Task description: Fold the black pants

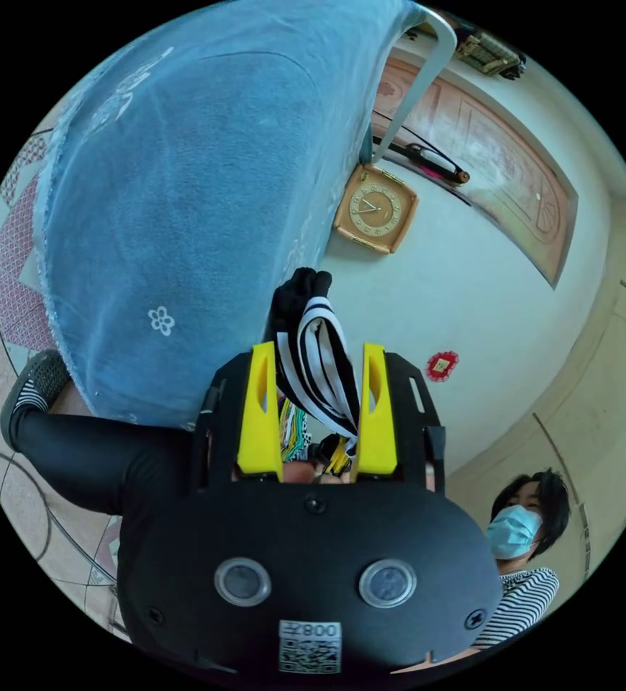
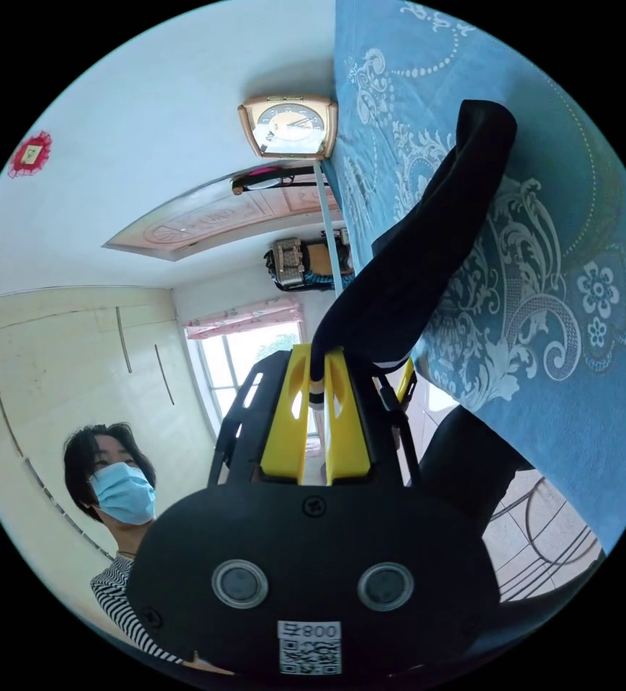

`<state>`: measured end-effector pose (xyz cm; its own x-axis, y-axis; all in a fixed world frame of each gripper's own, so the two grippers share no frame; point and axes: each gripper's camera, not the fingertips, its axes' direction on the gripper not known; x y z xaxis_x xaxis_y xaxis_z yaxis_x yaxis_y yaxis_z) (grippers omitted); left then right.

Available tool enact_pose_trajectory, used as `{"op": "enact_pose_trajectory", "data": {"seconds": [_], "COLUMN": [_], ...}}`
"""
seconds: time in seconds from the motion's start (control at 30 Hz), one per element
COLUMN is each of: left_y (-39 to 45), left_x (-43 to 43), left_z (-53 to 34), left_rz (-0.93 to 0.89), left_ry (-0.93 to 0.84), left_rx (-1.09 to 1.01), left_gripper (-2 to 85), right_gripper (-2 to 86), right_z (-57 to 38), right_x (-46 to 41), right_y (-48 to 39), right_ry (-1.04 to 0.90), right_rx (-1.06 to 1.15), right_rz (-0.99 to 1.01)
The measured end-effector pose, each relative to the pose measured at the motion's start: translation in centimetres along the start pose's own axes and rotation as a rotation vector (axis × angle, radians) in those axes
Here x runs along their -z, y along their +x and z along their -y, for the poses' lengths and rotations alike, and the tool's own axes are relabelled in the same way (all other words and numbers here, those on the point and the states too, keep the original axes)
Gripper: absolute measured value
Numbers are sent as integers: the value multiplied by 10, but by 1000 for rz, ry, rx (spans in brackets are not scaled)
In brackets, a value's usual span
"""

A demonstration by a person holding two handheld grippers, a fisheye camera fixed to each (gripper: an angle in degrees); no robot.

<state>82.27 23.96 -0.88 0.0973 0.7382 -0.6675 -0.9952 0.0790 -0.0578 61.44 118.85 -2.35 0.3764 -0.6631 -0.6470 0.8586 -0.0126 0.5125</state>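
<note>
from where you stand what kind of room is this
Probably a bedroom or living room in a home. A blue patterned cloth covers a bed or table, a square wall clock hangs near a wooden door, and a window has a pink valance.

A room with a blue patterned cloth and a wall clock

The blue cloth [image 1: 183,209] bears pale floral patterns, and a square gold-framed clock [image 1: 375,209] hangs on the wall just beside it. A small red ornament [image 1: 442,366] is fixed to the same wall. A person [image 2: 115,482] stands near a window [image 2: 248,360].
</note>
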Motion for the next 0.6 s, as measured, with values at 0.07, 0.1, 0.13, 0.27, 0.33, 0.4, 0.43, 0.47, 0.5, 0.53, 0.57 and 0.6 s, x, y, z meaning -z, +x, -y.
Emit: {"op": "enact_pose_trajectory", "data": {"seconds": [0.07, 0.1, 0.13, 0.27, 0.33, 0.4, 0.43, 0.47, 0.5, 0.53, 0.57, 0.6], "left_y": [4, 6, 7, 6, 3, 2, 2, 2, 2, 0, -4, -6], "left_x": [-8, -10, -15, -26, -29, -33, -35, -36, -37, -37, -38, -39], "left_z": [6, 7, 9, 12, 13, 13, 11, 9, 7, 3, -3, -6], "left_rz": [20, 25, 35, 49, 43, 57, 69, 76, 80, 90, 92, 90], "left_ry": [-27, -36, -52, -68, -67, -74, -78, -82, -83, -84, -82, -82], "left_rx": [2, 0, 4, 23, 36, 37, 30, 22, 22, 25, 34, 42], "left_gripper": [157, 156, 156, 150, 149, 148, 149, 150, 151, 153, 155, 157], "right_gripper": [23, 24, 24, 24, 23, 23, 23, 24, 24, 24, 24, 24], "right_z": [0, 0, 1, 5, 7, 8, 9, 10, 10, 11, 11, 11], "right_x": [-1, -1, -1, -2, -3, -3, -2, -1, 0, 0, 1, 1], "right_y": [-1, -2, -3, -10, -12, -13, -13, -14, -14, -15, -15, -15], "right_ry": [-3, -2, 0, -5, -13, -17, -15, -12, -11, -11, -15, -17], "right_rx": [1, 2, 4, 23, 31, 34, 35, 39, 42, 48, 56, 58], "right_rz": [8, 8, 10, 14, 10, 11, 14, 14, 14, 14, 12, 11]}}
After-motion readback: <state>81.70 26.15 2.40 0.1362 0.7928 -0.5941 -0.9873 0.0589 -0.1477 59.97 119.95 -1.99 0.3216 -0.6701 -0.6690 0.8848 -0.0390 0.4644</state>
